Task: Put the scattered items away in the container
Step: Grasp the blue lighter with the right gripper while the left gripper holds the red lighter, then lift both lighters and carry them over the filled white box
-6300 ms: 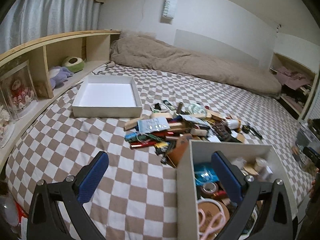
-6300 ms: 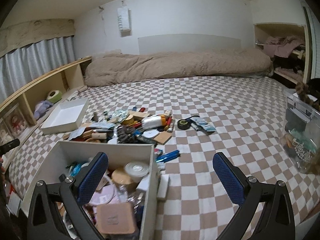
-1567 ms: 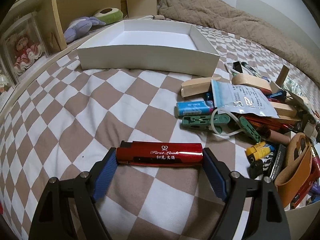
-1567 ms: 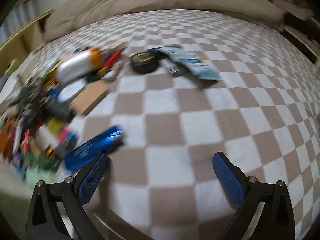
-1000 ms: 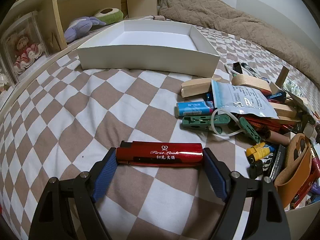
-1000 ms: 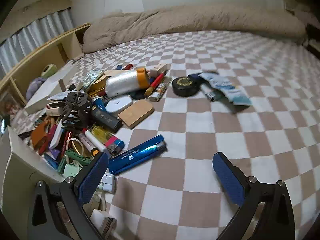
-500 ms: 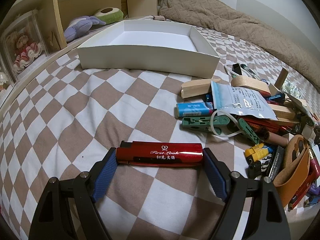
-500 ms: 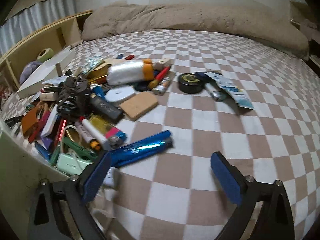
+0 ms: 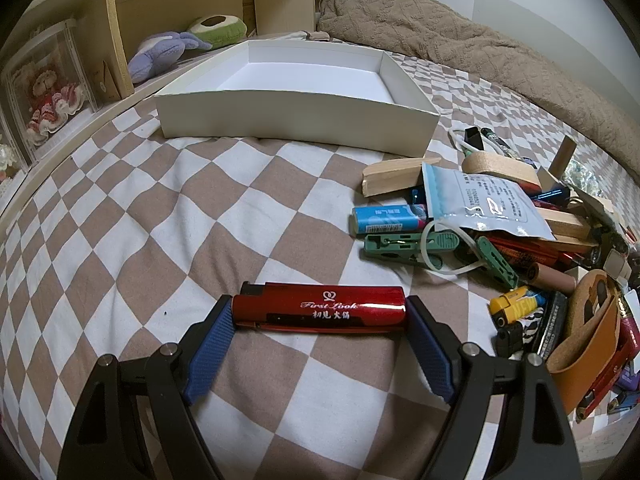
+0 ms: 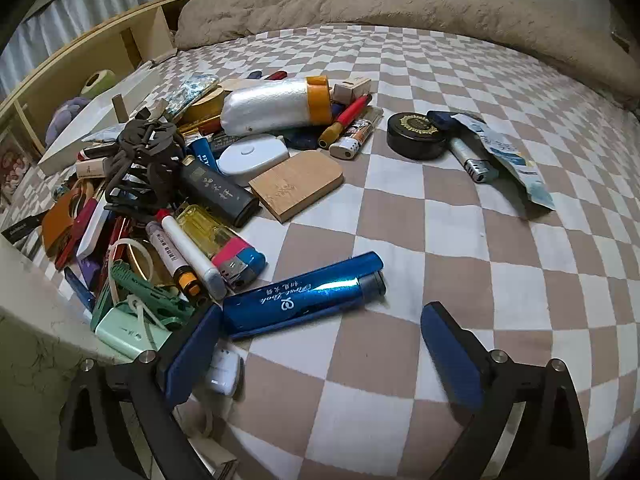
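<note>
The left gripper [image 9: 318, 330] clamps a red lighter [image 9: 320, 308] endwise, a blue pad [image 9: 210, 344] pressed on each end, over the checked bedspread [image 9: 160, 216]; to its right lies the clutter pile [image 9: 500, 236], and beyond stands the white tray [image 9: 296, 118], nothing visible inside, its far side near the wooden shelf [image 9: 116, 32]. The right gripper [image 10: 320, 348] has its jaws wide and holds nothing, its left pad touching the near end of a blue lighter [image 10: 304, 294] whose far end lies between the pads; past it the pile [image 10: 180, 184] spreads leftward, a black tin [image 10: 416, 136] lies apart to the right, and a beige quilt [image 10: 400, 0] is bunched at the far edge.
</note>
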The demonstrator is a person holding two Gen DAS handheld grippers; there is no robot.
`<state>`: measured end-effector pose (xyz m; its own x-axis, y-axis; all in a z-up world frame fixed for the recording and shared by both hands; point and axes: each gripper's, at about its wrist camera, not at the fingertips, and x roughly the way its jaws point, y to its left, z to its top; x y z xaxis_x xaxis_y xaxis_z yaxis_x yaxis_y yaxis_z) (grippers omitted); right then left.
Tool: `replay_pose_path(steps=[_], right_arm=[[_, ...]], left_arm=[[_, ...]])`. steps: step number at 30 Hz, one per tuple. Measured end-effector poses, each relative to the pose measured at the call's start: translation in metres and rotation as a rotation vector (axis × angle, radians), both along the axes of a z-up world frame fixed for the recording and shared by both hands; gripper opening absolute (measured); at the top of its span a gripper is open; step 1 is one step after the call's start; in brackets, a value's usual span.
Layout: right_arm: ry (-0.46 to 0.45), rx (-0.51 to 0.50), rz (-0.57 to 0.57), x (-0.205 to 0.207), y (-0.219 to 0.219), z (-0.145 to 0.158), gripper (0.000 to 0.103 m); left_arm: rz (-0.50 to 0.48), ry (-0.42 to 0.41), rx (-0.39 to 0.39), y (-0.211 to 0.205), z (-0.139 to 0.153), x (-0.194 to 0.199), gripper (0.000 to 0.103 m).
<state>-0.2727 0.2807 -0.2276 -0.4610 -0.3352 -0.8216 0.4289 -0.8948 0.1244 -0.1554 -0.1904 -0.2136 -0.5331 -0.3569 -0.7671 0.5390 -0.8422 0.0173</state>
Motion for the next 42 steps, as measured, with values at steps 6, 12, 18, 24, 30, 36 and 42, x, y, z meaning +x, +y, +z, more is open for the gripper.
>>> replay_pose_path(steps=[6, 12, 18, 24, 30, 36, 42], right_arm=[[0.024, 0.102, -0.015, -0.002, -0.006, -0.001, 0.101], [0.036, 0.082, -0.065, -0.003, 0.007, 0.001, 0.101], [0.082, 0.12, -0.074, 0.002, 0.001, -0.002, 0.101], [0.115, 0.118, -0.05, 0.007, -0.006, 0.001, 0.084], [0.141, 0.136, -0.053, 0.01, -0.01, 0.002, 0.081], [0.147, 0.148, -0.104, 0.012, -0.008, 0.004, 0.081], [0.13, 0.1, -0.24, 0.01, 0.019, 0.009, 0.081]], left_arm=[[0.0, 0.002, -0.001, 0.0, 0.0, 0.0, 0.083], [-0.002, -0.014, -0.021, 0.004, -0.001, -0.002, 0.083], [-0.007, -0.02, -0.025, 0.003, -0.001, -0.003, 0.083], [-0.007, -0.019, -0.024, 0.003, -0.001, -0.002, 0.083], [-0.009, -0.009, -0.014, 0.002, 0.0, -0.001, 0.083], [-0.011, -0.019, -0.028, 0.005, 0.001, -0.001, 0.083], [-0.012, 0.006, -0.013, 0.005, 0.006, 0.006, 0.083]])
